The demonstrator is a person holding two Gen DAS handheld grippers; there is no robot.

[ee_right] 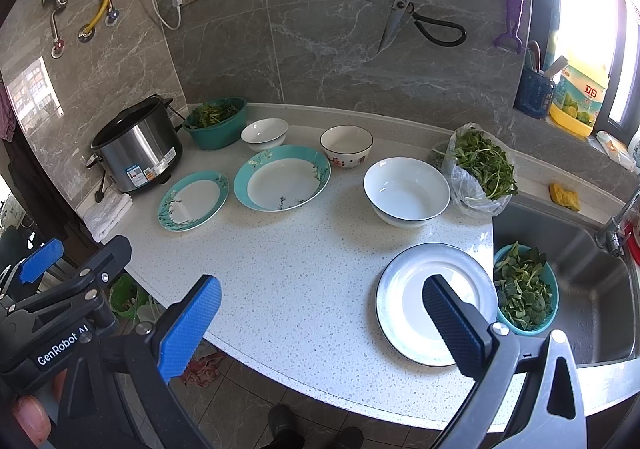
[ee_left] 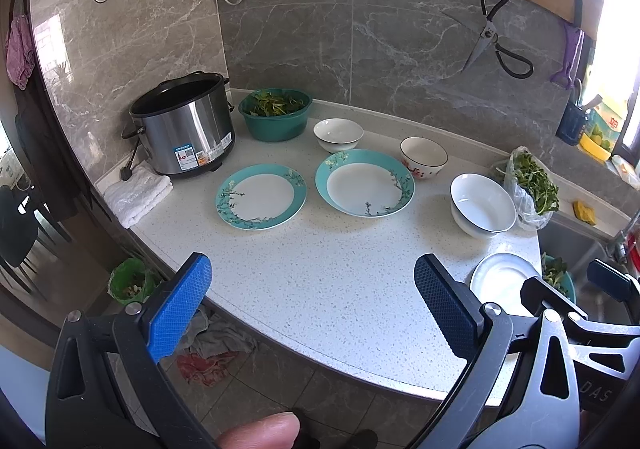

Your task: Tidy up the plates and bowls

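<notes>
On the white speckled counter lie two teal-rimmed plates: a flat one and a deeper one. Behind them stand a small white bowl and a flower-painted bowl. A large white bowl sits to the right. A white plate with a dark rim lies near the front right edge. My left gripper is open and empty above the front of the counter. My right gripper is open and empty, its right finger over the white plate.
A steel cooker pot, a folded white towel and a green basin of greens stand at the back left. A bag of greens lies beside the sink, which holds a teal basket of leaves. Scissors hang on the wall.
</notes>
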